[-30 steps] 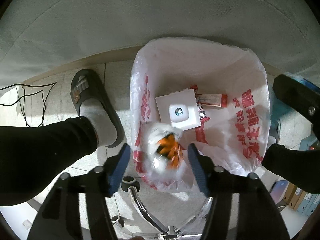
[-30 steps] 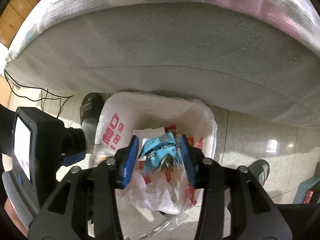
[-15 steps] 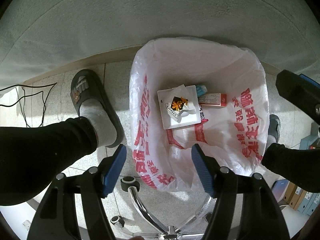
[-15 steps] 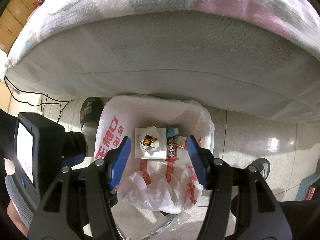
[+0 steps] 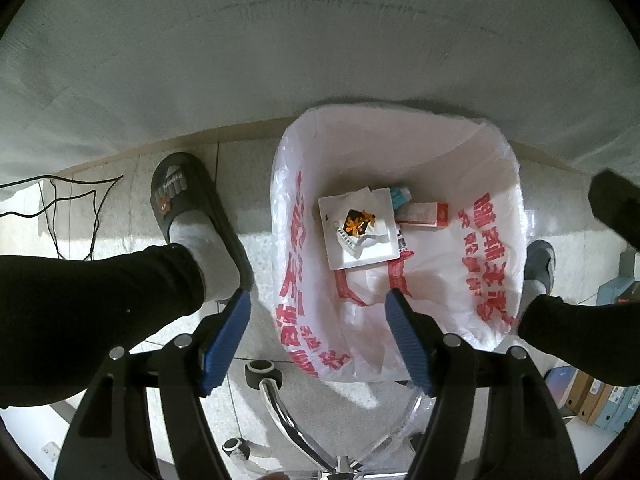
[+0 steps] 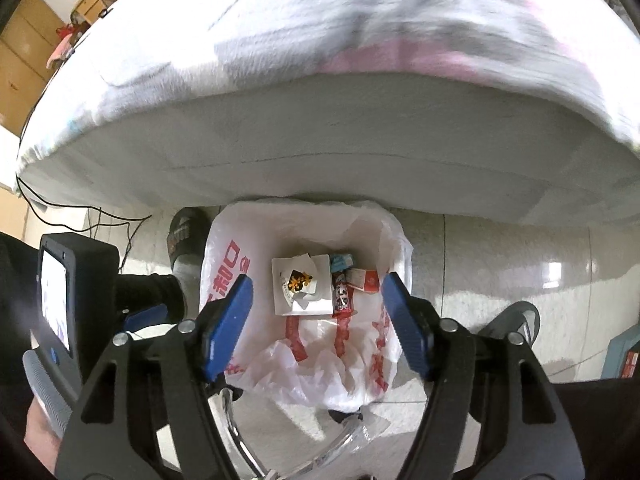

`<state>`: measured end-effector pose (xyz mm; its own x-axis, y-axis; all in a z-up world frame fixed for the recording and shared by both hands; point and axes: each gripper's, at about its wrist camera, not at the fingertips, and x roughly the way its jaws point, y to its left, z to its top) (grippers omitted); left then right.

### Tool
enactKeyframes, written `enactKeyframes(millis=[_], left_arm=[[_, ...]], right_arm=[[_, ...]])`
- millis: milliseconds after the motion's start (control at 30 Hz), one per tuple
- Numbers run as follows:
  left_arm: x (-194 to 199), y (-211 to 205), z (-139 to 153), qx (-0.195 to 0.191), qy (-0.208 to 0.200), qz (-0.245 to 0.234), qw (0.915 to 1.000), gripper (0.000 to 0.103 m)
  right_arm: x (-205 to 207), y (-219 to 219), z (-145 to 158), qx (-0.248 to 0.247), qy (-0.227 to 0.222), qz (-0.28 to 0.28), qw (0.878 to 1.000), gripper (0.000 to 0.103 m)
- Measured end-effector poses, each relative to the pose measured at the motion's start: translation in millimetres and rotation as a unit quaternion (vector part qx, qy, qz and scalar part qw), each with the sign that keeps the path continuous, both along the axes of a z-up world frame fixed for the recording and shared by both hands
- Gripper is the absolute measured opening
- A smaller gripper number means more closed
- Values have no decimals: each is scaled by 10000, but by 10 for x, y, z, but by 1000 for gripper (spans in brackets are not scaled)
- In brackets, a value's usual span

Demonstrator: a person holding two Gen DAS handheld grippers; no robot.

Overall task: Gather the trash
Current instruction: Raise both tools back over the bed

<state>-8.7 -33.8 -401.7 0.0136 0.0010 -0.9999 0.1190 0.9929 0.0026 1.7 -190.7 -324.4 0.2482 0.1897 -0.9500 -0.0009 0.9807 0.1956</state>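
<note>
Trash already lies at the bottom of the bag-lined bin (image 5: 496,184): a white square box (image 5: 360,236) with a crumpled white-and-orange wrapper (image 5: 356,222) on top, a blue packet (image 5: 400,196) at its far corner, and a red-and-white carton (image 5: 424,214) just beside it with its long axis running left to right. In the right wrist view a small red-and-black wrapper (image 6: 342,294) also shows between the box and the carton.

Both grippers hang above the bin mouth looking straight down. The left gripper (image 5: 318,340) has its blue fingers (image 5: 226,340) spread wide and holds nothing; the right gripper (image 6: 316,320) is likewise wide apart and empty, its fingers (image 6: 404,320) framing the trash far below. The bin stands on the tiled floor (image 6: 500,264) against the edge of a bed (image 6: 320,120), between the person's slippered feet (image 5: 192,216).

By my judgement both drops are finished, so nothing in the bin needs grasping. The next pickup lies elsewhere, out of both views, probably up and away from the bin, and neither hand looks nearer to it from here.
</note>
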Motion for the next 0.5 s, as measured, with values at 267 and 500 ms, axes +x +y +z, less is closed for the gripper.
enactKeyframes(millis=[267,500], left_arm=[[-33,36,386,-104,-455,-19,9989,75],[-80,92,871,-597,-921,50,9939,82]], right_arm=[[-157,-131,341,-87,-101,-104,9999,75],[-321,-290,735,118,-411,-307,9986,80]])
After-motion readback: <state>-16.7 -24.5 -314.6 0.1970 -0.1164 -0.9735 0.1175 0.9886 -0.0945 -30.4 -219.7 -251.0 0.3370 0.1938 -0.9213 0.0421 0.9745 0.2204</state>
